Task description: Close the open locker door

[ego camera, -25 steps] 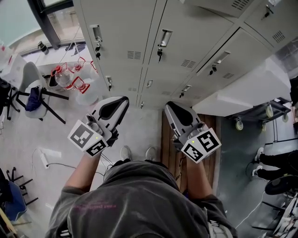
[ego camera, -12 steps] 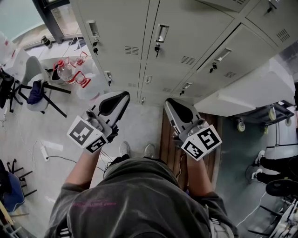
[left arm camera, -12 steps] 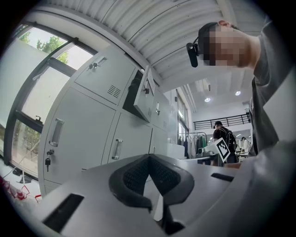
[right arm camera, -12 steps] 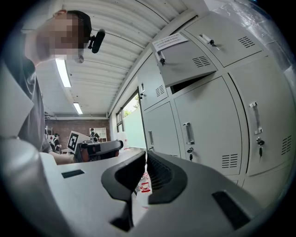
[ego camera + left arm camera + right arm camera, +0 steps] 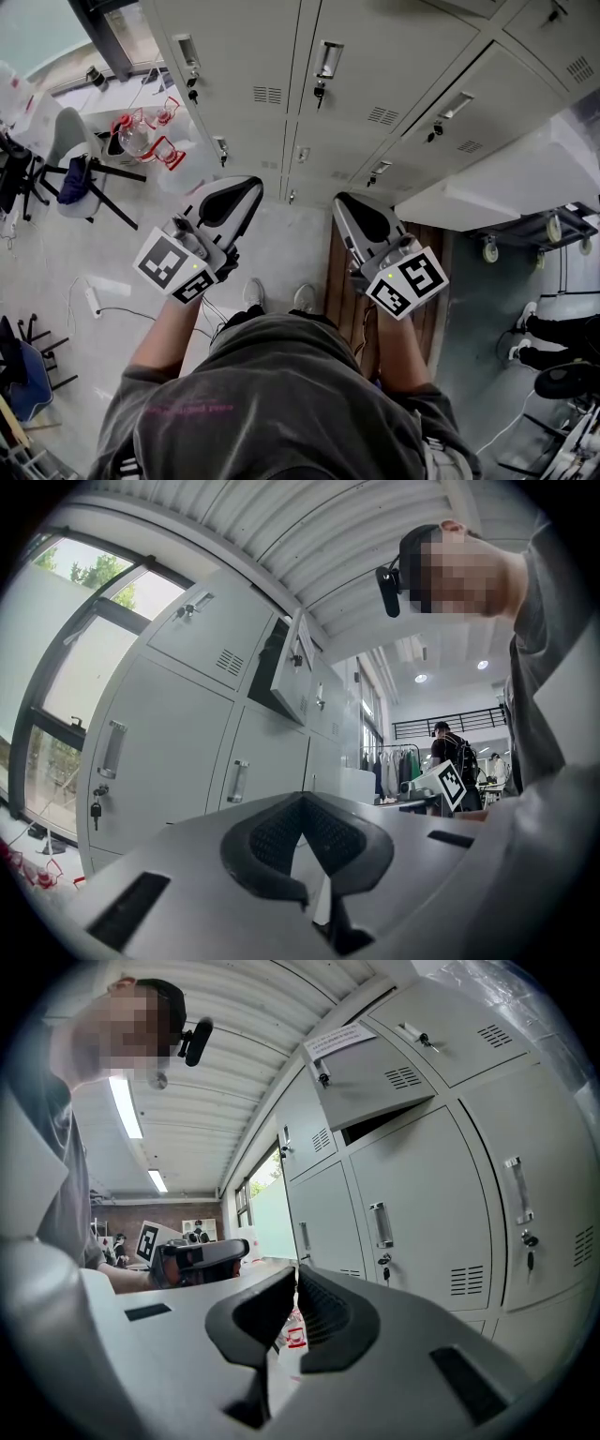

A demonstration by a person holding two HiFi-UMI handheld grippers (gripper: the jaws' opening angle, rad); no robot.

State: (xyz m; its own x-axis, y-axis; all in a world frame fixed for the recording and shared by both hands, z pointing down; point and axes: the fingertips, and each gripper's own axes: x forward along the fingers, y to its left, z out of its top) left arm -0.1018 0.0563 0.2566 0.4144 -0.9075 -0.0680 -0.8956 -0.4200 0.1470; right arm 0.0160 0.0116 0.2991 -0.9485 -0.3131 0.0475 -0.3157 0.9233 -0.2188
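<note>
A wall of grey lockers (image 5: 244, 56) stands in front of me. One upper locker door (image 5: 375, 1077) hangs ajar above the right gripper, with a paper label on its top edge. The same door (image 5: 292, 667) juts out in the left gripper view, and in the head view it (image 5: 459, 112) angles out at the upper right. My left gripper (image 5: 253, 183) (image 5: 302, 797) is held level at waist height with its pads meeting and nothing between them. Beside it, my right gripper (image 5: 342, 199) (image 5: 295, 1274) is shut and empty. Both are short of the lockers and touch nothing.
A wooden board (image 5: 339, 281) lies on the floor under the right gripper. A white cart on casters (image 5: 506, 187) stands to the right. At the left are a chair (image 5: 70, 155), water jugs with red handles (image 5: 141, 141) and a power strip with cable (image 5: 89, 300). Another person's feet (image 5: 525, 319) show far right.
The head view has tipped slightly, so the lockers sit a little higher in the picture. Both grippers stay shut, side by side before the lockers; the left has shifted only slightly.
</note>
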